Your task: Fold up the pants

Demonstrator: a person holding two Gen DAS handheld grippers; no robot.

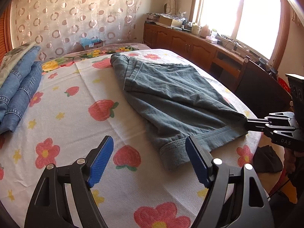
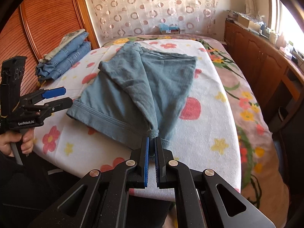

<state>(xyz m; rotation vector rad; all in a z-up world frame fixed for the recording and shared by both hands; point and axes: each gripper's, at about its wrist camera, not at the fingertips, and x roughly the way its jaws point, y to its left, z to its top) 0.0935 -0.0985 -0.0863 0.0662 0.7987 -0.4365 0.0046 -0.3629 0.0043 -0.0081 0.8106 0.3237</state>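
Grey-blue pants [image 1: 171, 98] lie partly folded on the flowered white cloth [image 1: 76, 114] on the bed. My left gripper [image 1: 150, 161] is open and empty, just left of the pants' near hem, its right blue pad [image 1: 196, 163] beside the cuff. In the right wrist view the pants [image 2: 133, 87] spread ahead. My right gripper [image 2: 151, 142] is shut on a bunched corner of the hem at the near edge. It also shows in the left wrist view [image 1: 247, 122] pulling the fabric taut. The left gripper [image 2: 62, 96] appears open at left.
A stack of folded blue jeans [image 1: 17, 95] sits at the far left of the bed, also in the right wrist view [image 2: 66, 58]. A wooden cabinet [image 1: 190, 43] with clutter runs along the window wall. A dark chair [image 1: 260, 93] stands right of the bed.
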